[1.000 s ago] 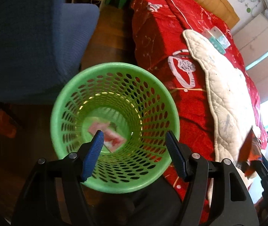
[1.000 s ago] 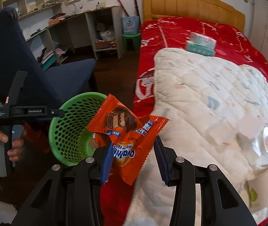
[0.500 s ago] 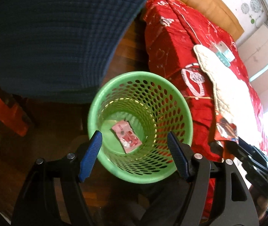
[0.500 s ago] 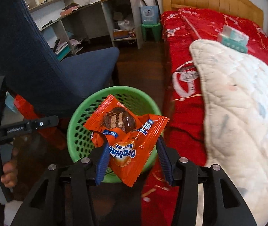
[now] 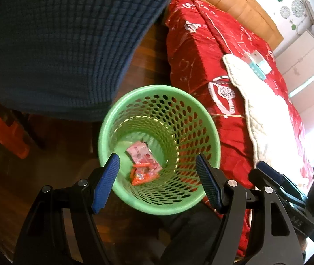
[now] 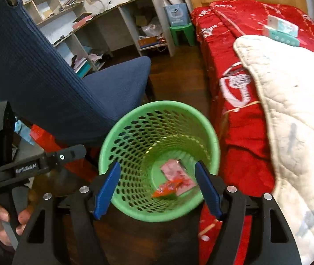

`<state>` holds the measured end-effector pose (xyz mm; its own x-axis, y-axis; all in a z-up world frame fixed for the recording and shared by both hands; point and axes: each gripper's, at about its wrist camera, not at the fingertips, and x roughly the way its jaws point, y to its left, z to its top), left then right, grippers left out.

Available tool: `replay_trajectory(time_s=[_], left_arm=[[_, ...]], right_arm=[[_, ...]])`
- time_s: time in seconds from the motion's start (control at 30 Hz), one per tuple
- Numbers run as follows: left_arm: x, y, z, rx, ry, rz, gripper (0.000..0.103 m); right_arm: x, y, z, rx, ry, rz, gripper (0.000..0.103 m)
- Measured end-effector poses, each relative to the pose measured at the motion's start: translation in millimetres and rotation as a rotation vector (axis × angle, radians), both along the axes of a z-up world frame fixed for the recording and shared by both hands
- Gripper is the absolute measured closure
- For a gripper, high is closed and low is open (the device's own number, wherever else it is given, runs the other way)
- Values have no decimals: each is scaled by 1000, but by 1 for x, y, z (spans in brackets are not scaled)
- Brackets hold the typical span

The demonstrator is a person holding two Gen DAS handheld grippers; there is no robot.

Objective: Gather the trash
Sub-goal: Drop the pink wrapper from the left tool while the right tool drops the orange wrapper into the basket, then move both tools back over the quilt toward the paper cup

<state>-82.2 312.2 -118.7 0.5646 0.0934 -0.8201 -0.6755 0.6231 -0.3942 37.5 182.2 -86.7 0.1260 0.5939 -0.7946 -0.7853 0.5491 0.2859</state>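
Right gripper (image 6: 158,186): jaws have just been opening, empty, above green basket (image 6: 121,128) | Left gripper (image 5: 157,180): open, empty, over the same basket | Orange wrapper (image 6: 168,188): at basket bottom below both tongs, touching pink wrapper (image 6: 174,170) | Handling: likely light, crinkly, slippery; pinch a flat edge.

dark wood floor (image 6: 185,70), green basket (image 6: 157,108) on it, red bed (image 6: 234,66) alongside

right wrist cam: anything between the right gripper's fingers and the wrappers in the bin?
Nothing. The right gripper is open and empty over the bin; both wrappers lie at its bottom, in the right wrist view.
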Motion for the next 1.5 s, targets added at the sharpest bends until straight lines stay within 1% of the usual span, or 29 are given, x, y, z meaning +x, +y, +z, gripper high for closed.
replay_trajectory(time_s=[0.23, 0.3, 0.43, 0.6, 0.9, 0.93, 1.03, 1.1, 1.23, 1.37, 1.5], left_arm=[[22, -23, 8, 10, -11, -58, 31], [32, -34, 11, 13, -19, -88, 31], [49, -55, 16, 20, -26, -141, 31], [71, -84, 21, 22, -34, -213, 31], [101, -127, 28, 33, -33, -310, 31], [104, -131, 29, 34, -31, -318, 31], [112, -142, 29, 34, -26, -343, 31], [119, -151, 30, 37, -23, -365, 31], [128, -163, 30, 41, -17, -396, 31], [137, -175, 30, 41, -12, -423, 29], [145, -181, 30, 38, -7, -442, 28]], right_arm=[[6, -55, 13, -19, -61, -81, 31], [7, -75, 16, -25, -82, -115, 29], [11, -114, 21, -38, -113, -183, 29], [19, -170, 30, -37, -124, -291, 29], [35, -264, 48, -37, -166, -494, 29], [38, -273, 49, -38, -170, -517, 29], [48, -305, 52, -38, -179, -604, 23], [54, -328, 52, -23, -162, -667, 22], [68, -368, 49, 23, -96, -778, 19], [80, -398, 47, 73, -42, -851, 15], [93, -421, 41, 156, 51, -905, 14]])
